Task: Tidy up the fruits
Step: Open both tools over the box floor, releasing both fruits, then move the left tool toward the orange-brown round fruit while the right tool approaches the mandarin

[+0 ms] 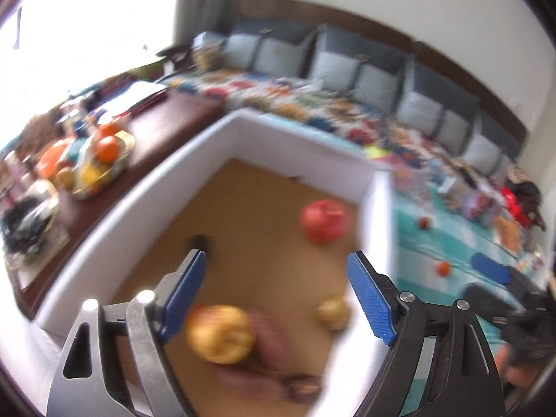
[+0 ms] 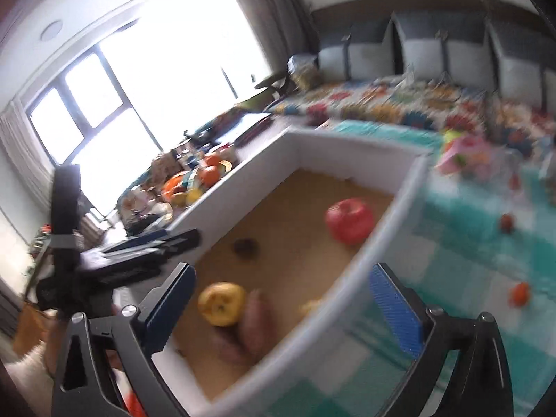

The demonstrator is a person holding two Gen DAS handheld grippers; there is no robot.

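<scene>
A white box (image 1: 146,187) with a brown floor holds a red apple (image 1: 324,221), a yellow apple (image 1: 222,333), a small yellow fruit (image 1: 333,312), sweet potatoes (image 1: 274,358) and a dark round fruit (image 1: 199,241). My left gripper (image 1: 278,295) is open and empty above the box, over the yellow apple. My right gripper (image 2: 281,312) is open and empty over the box's right wall (image 2: 347,299). The right wrist view also shows the red apple (image 2: 349,220), yellow apple (image 2: 222,304), sweet potatoes (image 2: 253,323) and dark fruit (image 2: 245,246). Both views are blurred.
Small orange and red fruits (image 1: 443,268) (image 1: 424,223) lie on the teal checked cloth (image 2: 469,260) right of the box. A plate of oranges (image 1: 104,153) stands on the dark wooden table at left. A sofa with grey cushions (image 1: 347,69) runs behind.
</scene>
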